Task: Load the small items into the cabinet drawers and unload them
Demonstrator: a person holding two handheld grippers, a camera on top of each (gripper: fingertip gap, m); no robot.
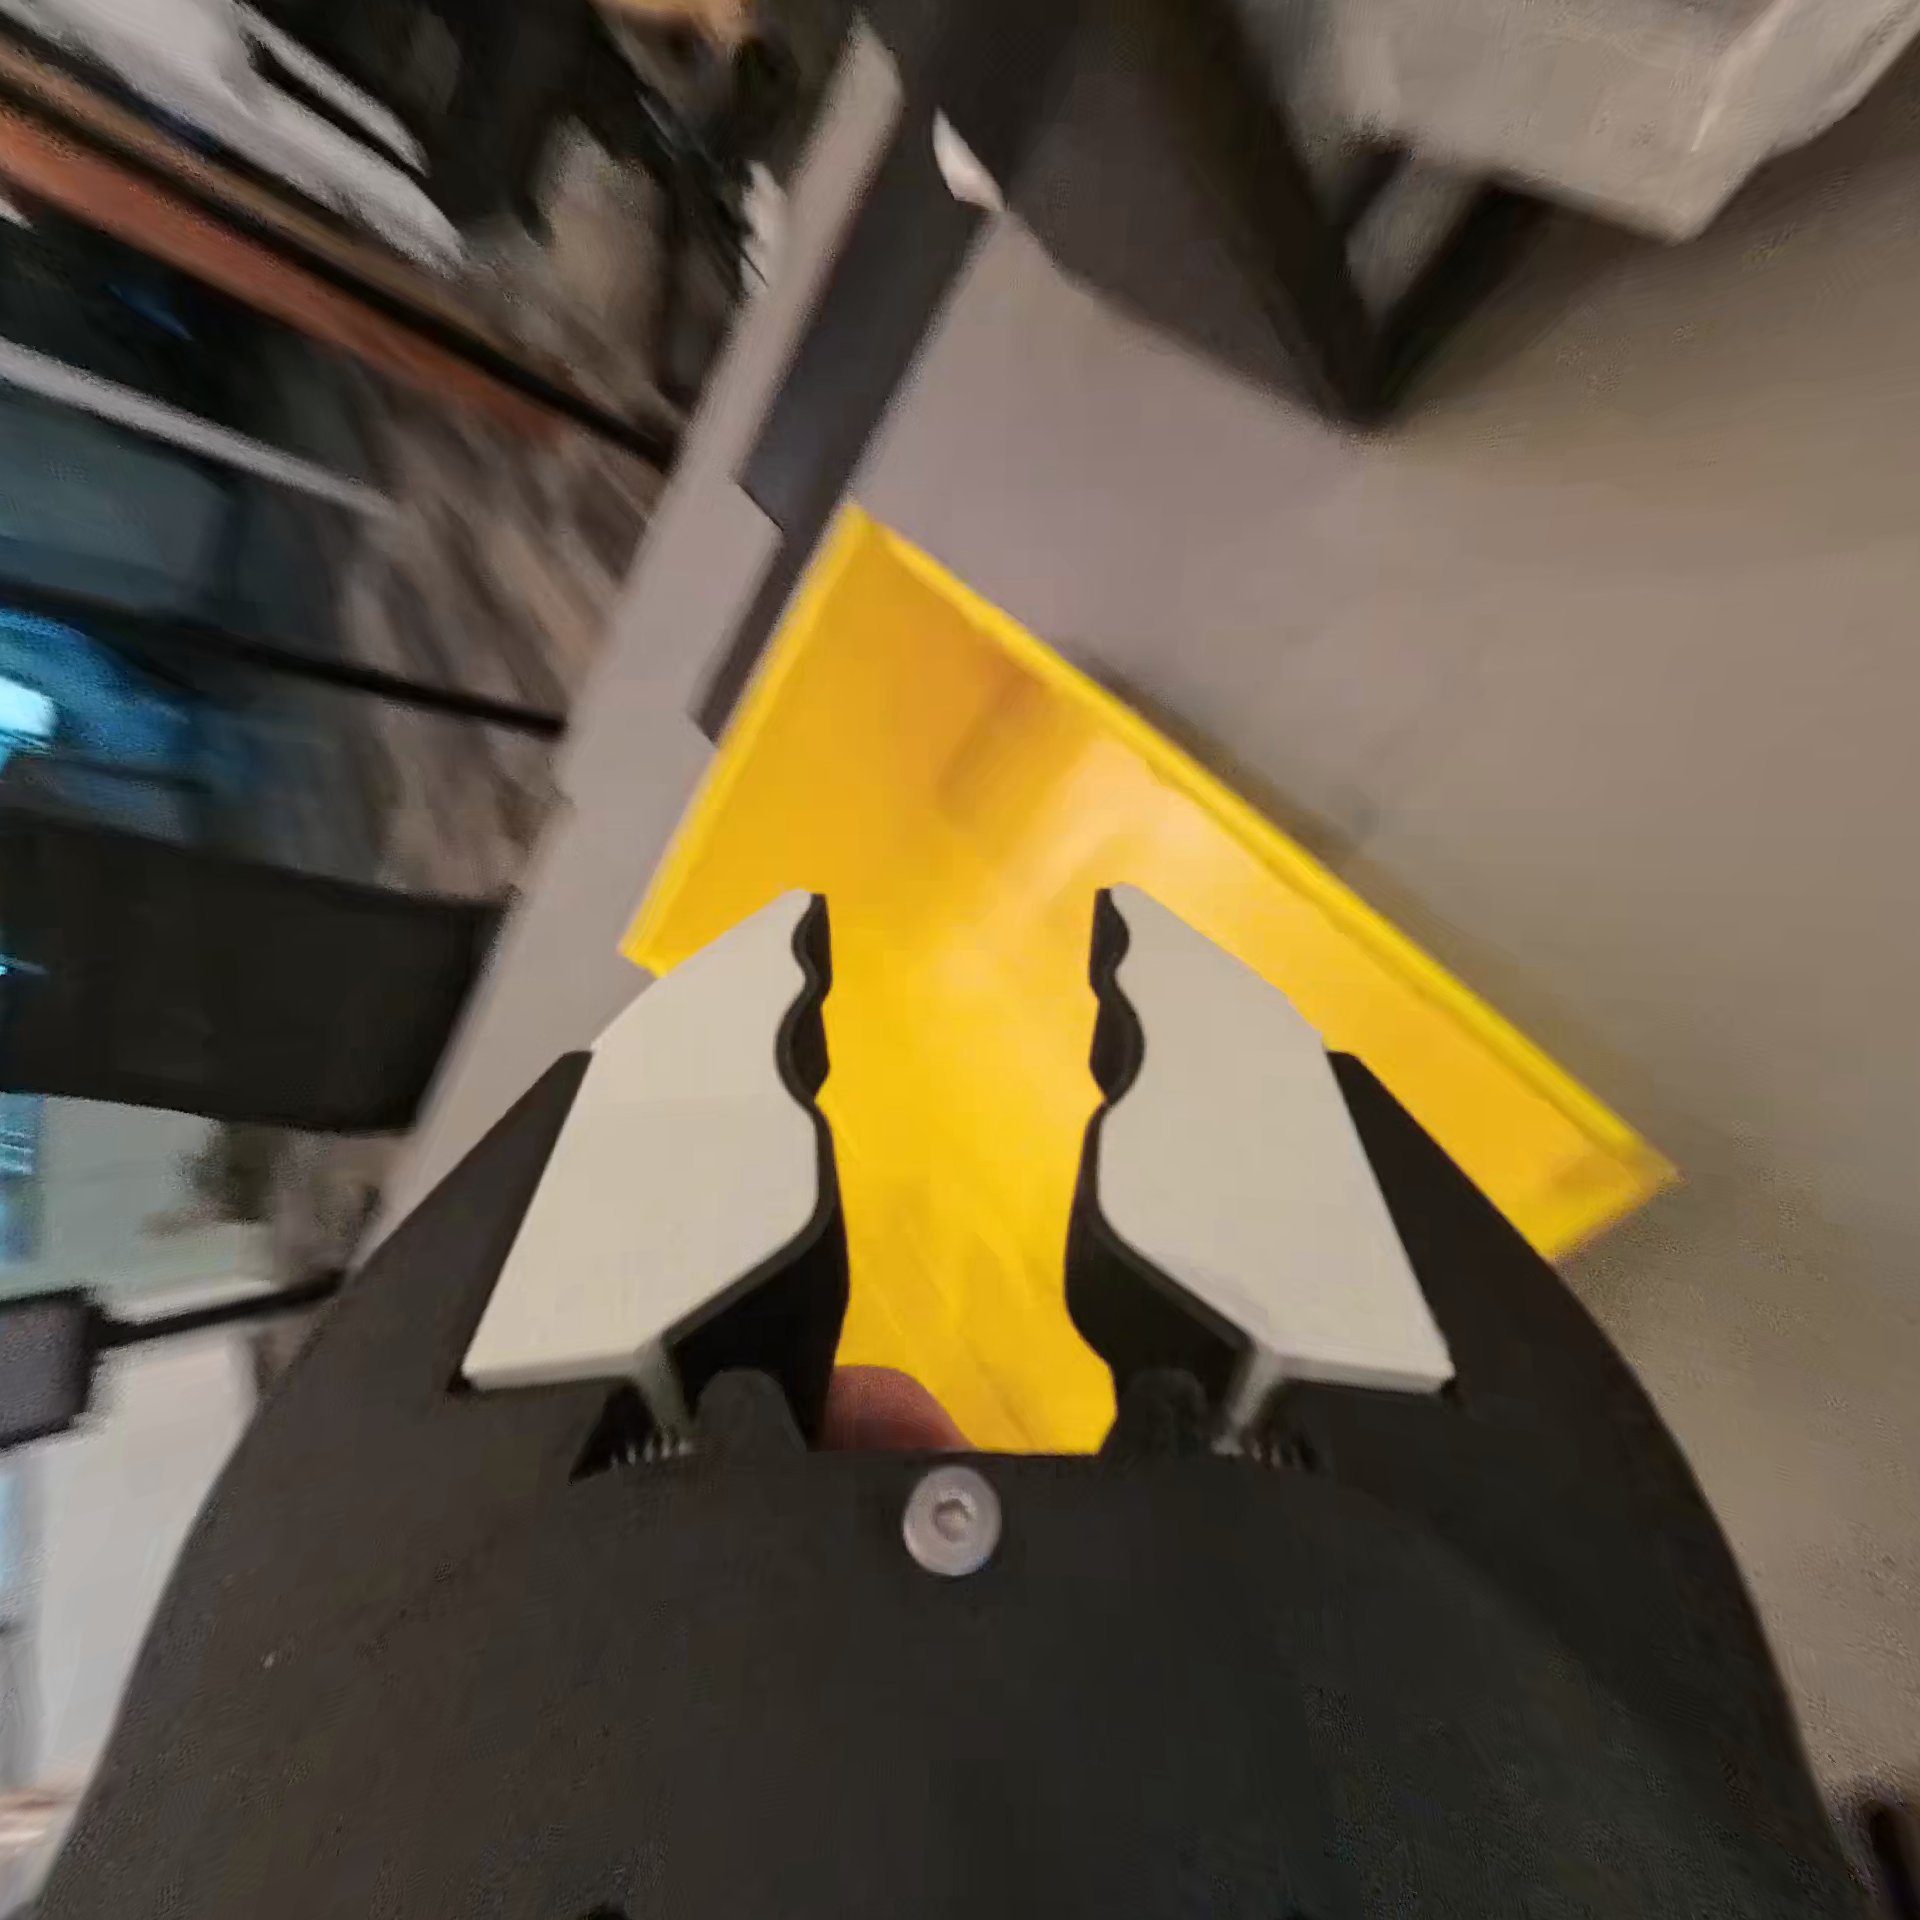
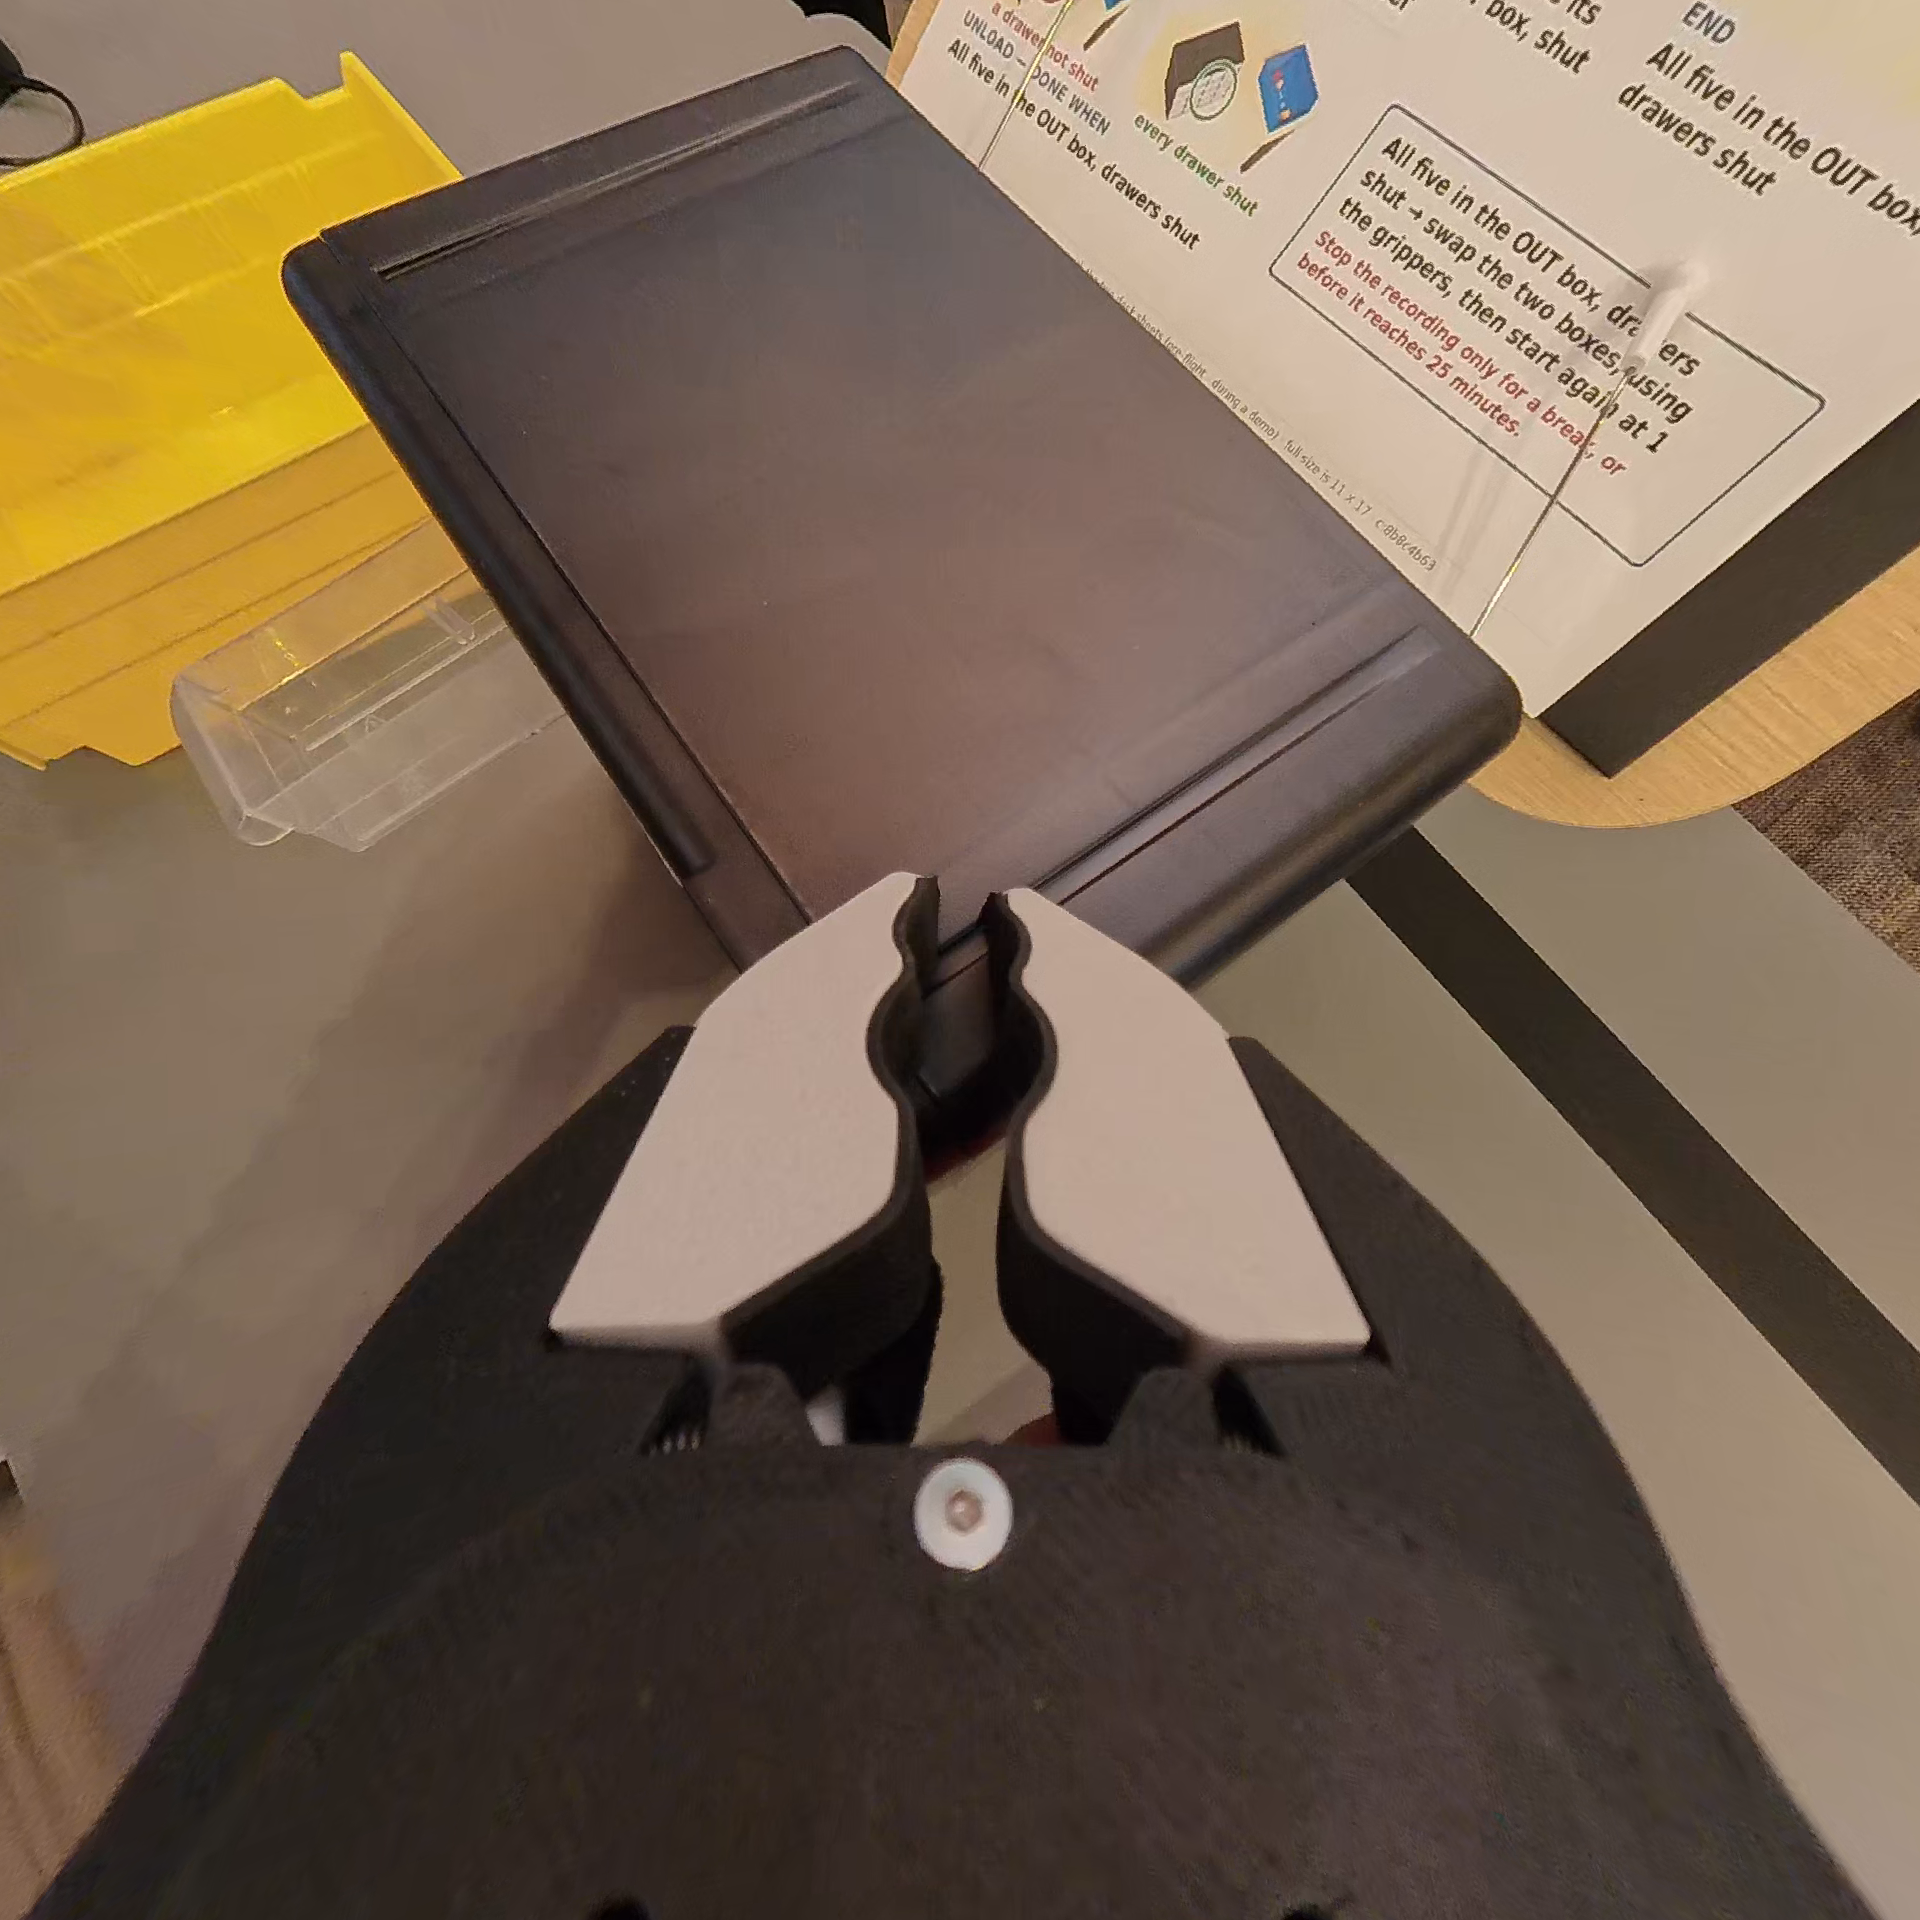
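In the right wrist view the black cabinet (image 2: 894,468) stands on the grey table, seen from above. One clear drawer (image 2: 343,717) is pulled out on its left side and looks empty. My right gripper (image 2: 956,899) is against the cabinet's near side, its jaws almost closed on a dark ridge there. A yellow box (image 2: 177,416) lies left of the cabinet. In the blurred left wrist view my left gripper (image 1: 961,904) is open and empty, just above a yellow box (image 1: 987,790). No small items show.
A printed instruction sheet (image 2: 1507,239) stands on a holder behind the cabinet at the right. A wooden tabletop edge (image 2: 1662,758) lies beyond it. Dark shelving (image 1: 260,520) fills the blurred left of the left wrist view. A fingertip (image 1: 894,1413) shows between the left fingers' bases.
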